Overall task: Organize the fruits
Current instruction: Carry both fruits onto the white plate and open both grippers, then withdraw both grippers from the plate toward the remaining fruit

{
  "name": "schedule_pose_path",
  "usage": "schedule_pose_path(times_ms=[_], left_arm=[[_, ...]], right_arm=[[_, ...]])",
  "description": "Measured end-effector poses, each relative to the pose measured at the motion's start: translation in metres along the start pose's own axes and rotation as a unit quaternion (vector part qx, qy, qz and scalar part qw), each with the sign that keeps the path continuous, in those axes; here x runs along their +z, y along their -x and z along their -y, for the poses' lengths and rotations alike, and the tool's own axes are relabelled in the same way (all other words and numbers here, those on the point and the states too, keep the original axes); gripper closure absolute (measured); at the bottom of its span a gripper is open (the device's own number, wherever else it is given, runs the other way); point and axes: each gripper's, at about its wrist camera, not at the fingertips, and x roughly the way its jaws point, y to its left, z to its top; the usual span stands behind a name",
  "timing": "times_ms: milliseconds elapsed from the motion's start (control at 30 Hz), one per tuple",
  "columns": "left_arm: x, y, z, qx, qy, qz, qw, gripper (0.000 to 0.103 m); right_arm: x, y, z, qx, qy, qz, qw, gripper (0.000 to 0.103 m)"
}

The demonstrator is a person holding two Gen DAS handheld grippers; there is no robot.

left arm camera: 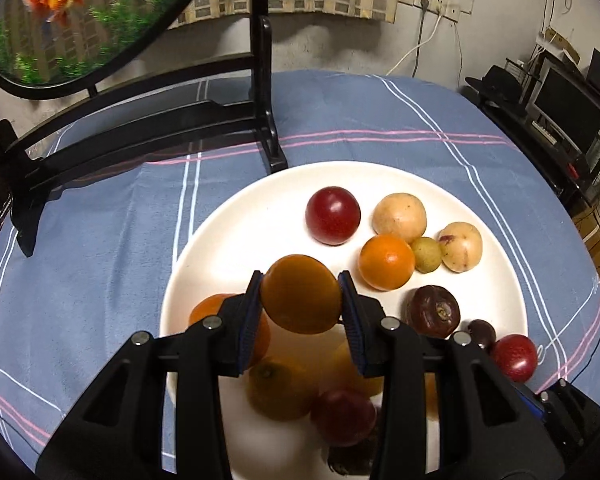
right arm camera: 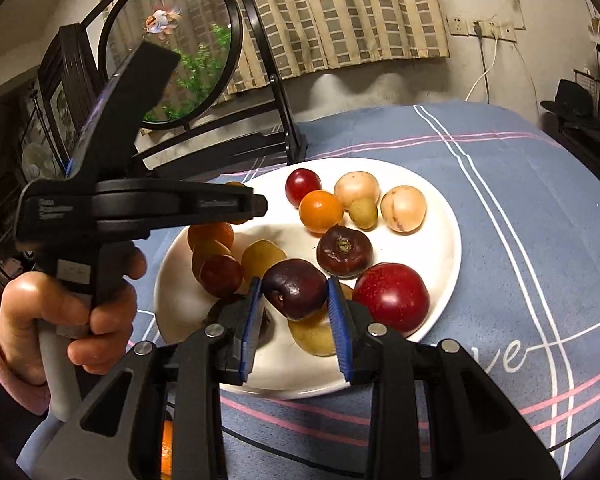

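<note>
Holding fruit in both grippers above my white plate [left arm camera: 204, 240].
Left gripper [left arm camera: 302, 294] clamps an orange fruit [left arm camera: 300, 292]; right gripper [right arm camera: 294, 290] clamps a dark plum [right arm camera: 294, 288], loose fruit crowding beneath.

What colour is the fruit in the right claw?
Dark purple fruit, almost black, clearest in the right wrist view.
</note>
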Motion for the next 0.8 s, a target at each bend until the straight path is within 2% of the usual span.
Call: schedule_pose_path(times_ms=[33,67,100,167,267,400,600,800], left_arm=[[-0.001,-0.001,0.0,0.004,0.0,0.0,1.0,0.065],[-0.001,-0.001,0.0,0.004,-0.001,0.002,1.0,0.06],[-0.001,0.001,0.001,0.007,-0.003,0.008,0.9999,0.05],[-0.001,0.008,0.001,0.014,-0.006,0.021,0.9997,0.043],[-0.003,0.028,-0.001,0.015,-0.01,0.035,0.9992,0.035],[-0.016,0.065,-0.007,0.026,-0.011,0.064,0.9976,0.021],[-0.064,0.13,-0.019,0.032,0.004,0.102,0.9943,0.009],[-0.14,0.168,-0.031,0.044,0.022,0.116,0.9921,0.003]], right_arm=[[0.0,0.0,0.0,0.0,0.0,0.0,1.0,0.07],[0.0,0.0,0.0,-0.001,0.001,0.0,1.0,0.07],[-0.001,0.001,-0.002,-0.003,0.005,-0.001,1.0,0.07],[0.0,-0.001,-0.003,-0.003,0.009,-0.003,1.0,0.069],[0.001,0.001,-0.004,0.005,0.008,0.001,1.0,0.05],[0.001,0.01,-0.013,0.005,0.022,0.011,1.0,0.049],[0.0,0.033,-0.027,0.008,0.044,0.027,0.999,0.047],[-0.017,0.074,-0.042,0.028,0.065,0.038,0.997,0.043]])
